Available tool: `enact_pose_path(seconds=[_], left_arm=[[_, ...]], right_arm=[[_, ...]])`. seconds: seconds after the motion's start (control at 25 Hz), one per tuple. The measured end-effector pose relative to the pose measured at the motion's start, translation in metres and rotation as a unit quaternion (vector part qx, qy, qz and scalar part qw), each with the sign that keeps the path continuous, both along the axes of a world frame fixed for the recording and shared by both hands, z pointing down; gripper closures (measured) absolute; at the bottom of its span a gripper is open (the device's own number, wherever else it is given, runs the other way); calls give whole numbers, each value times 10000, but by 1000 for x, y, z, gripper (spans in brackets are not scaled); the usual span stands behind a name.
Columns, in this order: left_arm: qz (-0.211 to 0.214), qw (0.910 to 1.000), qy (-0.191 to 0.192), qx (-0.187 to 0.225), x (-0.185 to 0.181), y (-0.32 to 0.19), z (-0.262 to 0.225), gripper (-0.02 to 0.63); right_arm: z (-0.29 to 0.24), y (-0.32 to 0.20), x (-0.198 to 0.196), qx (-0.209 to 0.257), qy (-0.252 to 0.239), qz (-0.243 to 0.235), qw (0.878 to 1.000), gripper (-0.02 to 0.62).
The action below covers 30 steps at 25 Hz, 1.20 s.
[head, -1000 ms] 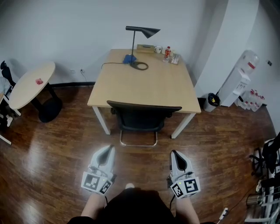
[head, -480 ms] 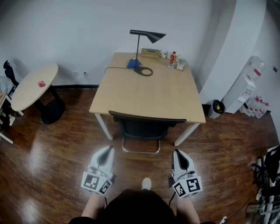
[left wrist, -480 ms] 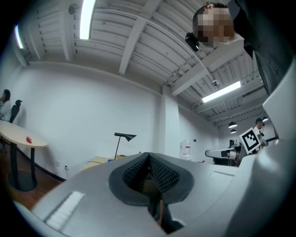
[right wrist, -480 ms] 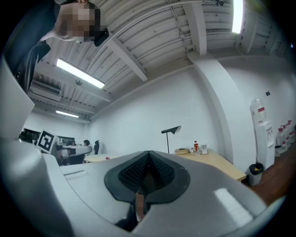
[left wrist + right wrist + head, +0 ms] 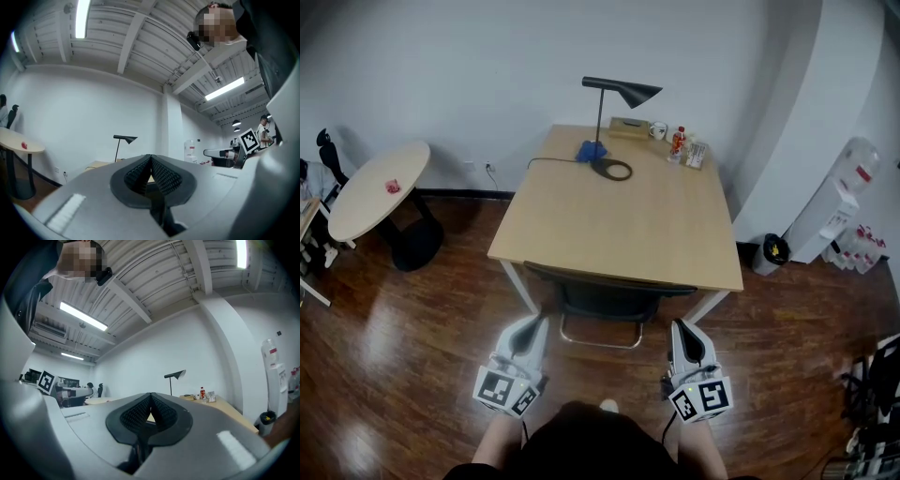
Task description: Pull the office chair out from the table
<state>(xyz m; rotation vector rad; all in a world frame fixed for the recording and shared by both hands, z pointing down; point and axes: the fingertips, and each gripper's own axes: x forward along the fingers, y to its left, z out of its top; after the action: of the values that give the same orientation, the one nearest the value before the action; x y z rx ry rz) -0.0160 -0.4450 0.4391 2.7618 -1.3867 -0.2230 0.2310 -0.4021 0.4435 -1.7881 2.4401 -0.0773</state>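
In the head view a black office chair (image 5: 602, 298) is tucked under the near edge of a light wooden table (image 5: 619, 217); only its backrest and chrome base show. My left gripper (image 5: 533, 322) is held just short of the backrest's left end, with its jaws shut and nothing between them. At the backrest's right end my right gripper (image 5: 679, 327) is likewise shut and empty, clear of the chair. In the left gripper view the left gripper (image 5: 150, 157) has its ribbed pads pressed together. In the right gripper view the right gripper (image 5: 151, 394) is the same, pointing level toward the table.
A black desk lamp (image 5: 621, 90), a blue item, a mug and a bottle (image 5: 677, 141) stand at the table's far end. A round side table (image 5: 379, 189) is at left. At right stand a water dispenser (image 5: 844, 199) and a small bin (image 5: 768, 252). The floor is dark wood.
The table and chair have come closer in the head view. Both grippers, still shut, now sit nearer the chair's backrest.
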Motion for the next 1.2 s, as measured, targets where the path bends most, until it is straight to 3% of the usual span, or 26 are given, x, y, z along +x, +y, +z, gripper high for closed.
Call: enact_pose_path(seconds=[0.4,0.68,1.2], left_arm=[[-403,9991,-87,52,25,-31,-2,604],[-529,9984,-193,44,37,-48,-3,604],[-27,9996,-269,112,45,-101,0,604]], right_arm=[[3,-41,35,59,78,-296,9995,581],[5,-62,54,138,-64,-229,9996,581],[9,-103,54,20,179,-81,9998,581]])
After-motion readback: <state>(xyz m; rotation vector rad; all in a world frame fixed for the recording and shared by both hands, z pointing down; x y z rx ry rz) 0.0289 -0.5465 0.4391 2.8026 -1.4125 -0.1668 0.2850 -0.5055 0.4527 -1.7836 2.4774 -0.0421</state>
